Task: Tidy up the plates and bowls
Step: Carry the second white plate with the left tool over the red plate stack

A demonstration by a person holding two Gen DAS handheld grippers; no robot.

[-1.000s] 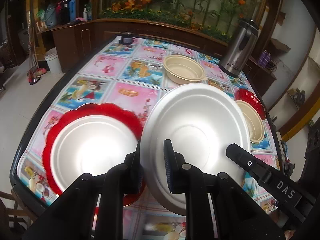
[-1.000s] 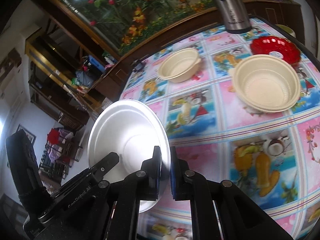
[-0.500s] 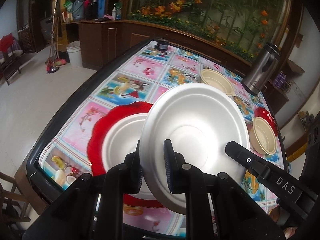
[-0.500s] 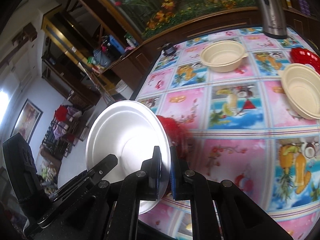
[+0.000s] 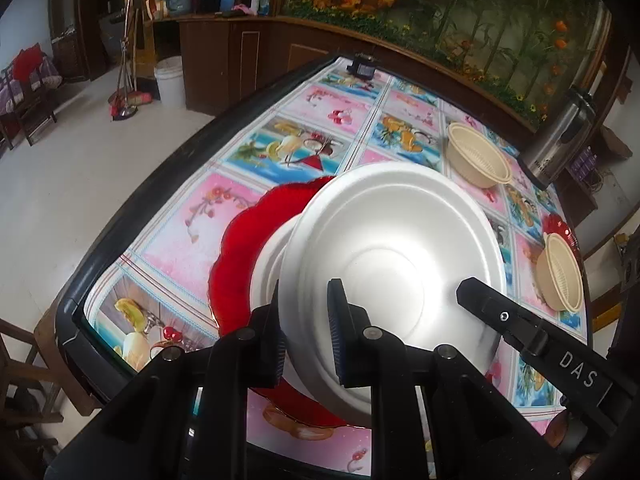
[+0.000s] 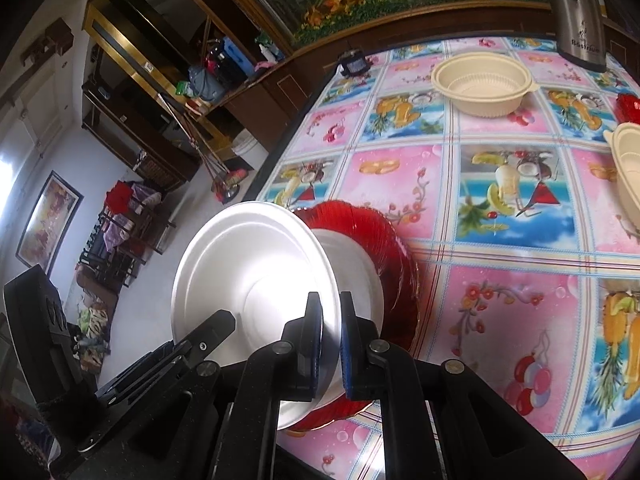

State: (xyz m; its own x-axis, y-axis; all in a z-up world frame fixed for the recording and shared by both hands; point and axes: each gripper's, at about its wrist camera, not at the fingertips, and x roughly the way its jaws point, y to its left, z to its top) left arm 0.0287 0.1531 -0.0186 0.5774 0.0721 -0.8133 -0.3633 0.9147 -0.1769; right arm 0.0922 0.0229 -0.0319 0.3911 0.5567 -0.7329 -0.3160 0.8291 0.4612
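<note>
Grip: both grippers, L [image 5: 306, 332] and R [image 6: 330, 342], are clamping opposite rim edges of one white plate [image 5: 388, 272], jaws pinched tight on it.
Plate: hanging tilted just ahead of the fingers, over a 2nd white plate [image 6: 356, 272] lying on the red plate [image 5: 248, 248].
Beyond: two cream bowls, far bowl [image 6: 482, 82] well ahead, near bowl [image 5: 560, 276] off to R, atop a small red dish [image 5: 558, 226]; flask [image 5: 560, 140] past them.
Doing it well: prob. level the plate, centre it over the stack w/ both sides dropping evenly, then let go together.
Vs 1 s ago: plate was beside the stack; now it's overlapping it, table edge closer.
</note>
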